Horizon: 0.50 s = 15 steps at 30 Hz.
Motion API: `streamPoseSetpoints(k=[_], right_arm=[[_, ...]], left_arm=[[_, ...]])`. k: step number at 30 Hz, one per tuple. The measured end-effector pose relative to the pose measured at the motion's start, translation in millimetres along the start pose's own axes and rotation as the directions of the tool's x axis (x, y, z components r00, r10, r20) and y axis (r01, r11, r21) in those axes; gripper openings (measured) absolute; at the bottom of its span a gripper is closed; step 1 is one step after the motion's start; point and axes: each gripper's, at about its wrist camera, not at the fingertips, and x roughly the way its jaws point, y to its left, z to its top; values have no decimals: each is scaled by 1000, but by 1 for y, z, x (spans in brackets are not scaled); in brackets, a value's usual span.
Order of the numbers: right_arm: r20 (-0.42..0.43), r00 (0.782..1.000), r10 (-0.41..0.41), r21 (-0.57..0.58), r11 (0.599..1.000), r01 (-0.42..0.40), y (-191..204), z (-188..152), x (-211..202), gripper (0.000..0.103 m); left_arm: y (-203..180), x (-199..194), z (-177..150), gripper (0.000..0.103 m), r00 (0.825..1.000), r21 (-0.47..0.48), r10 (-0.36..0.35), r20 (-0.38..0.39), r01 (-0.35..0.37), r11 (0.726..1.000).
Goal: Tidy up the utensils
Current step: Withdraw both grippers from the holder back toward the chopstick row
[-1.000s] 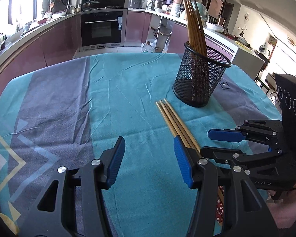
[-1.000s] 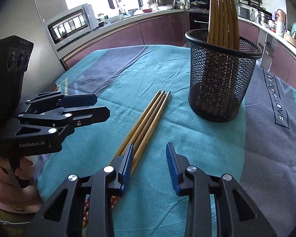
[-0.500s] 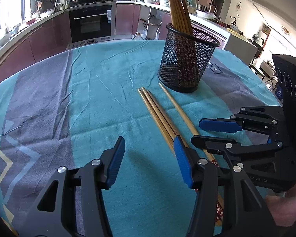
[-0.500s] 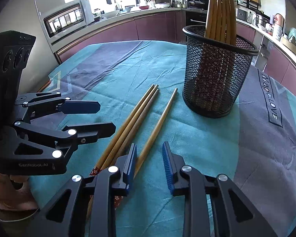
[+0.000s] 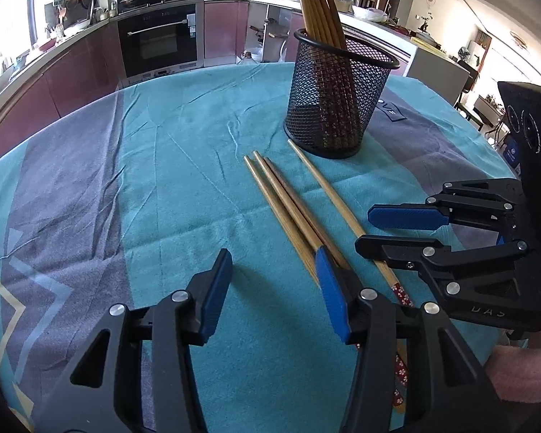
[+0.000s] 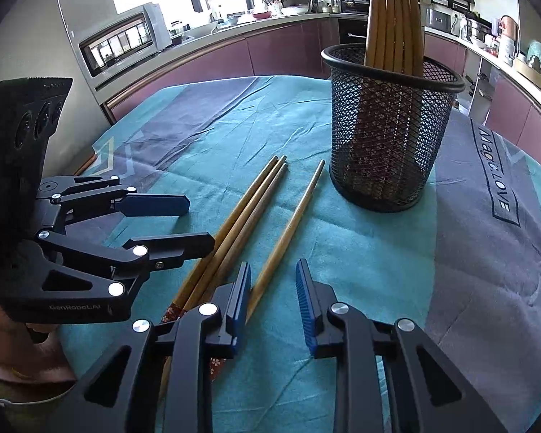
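Three wooden chopsticks [image 5: 288,209] lie side by side on the tablecloth, and a fourth chopstick [image 5: 324,187] lies apart, nearer the black mesh holder [image 5: 337,108]. Several chopsticks [image 5: 317,0] stand in the holder. My left gripper [image 5: 273,256] hovers open over bare cloth just left of the three, its jaws closing slightly with nothing between them. My right gripper [image 6: 272,265] is narrowly open above the lone chopstick [image 6: 292,216], whose lower end runs beside its left finger; the pads do not press it. The two grippers sit close together over the patterned handle ends.
A teal and grey tablecloth [image 6: 378,252] covers the table. Kitchen counters, an oven [image 5: 158,39] and a microwave [image 6: 122,39] ring the room behind it. A person's hands hold both grippers at the near table edge.
One chopstick has slid away from the bundle toward the holder. The right gripper's jaws have narrowed. The left gripper has shifted a little closer to the chopsticks and the holder.
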Motion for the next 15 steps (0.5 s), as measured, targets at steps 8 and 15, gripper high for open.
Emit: streamPoseSetpoints(k=[8, 15], right_arm=[[4, 1000, 6, 6, 1000, -6, 0, 1, 1, 25], [5, 1000, 7, 9, 1000, -7, -2, 2, 2, 24]], left_arm=[[-1, -3, 2, 46, 999, -20, -34, 21, 34, 999], [-5, 6, 2, 39, 1000, 4, -3, 1, 3, 1000]])
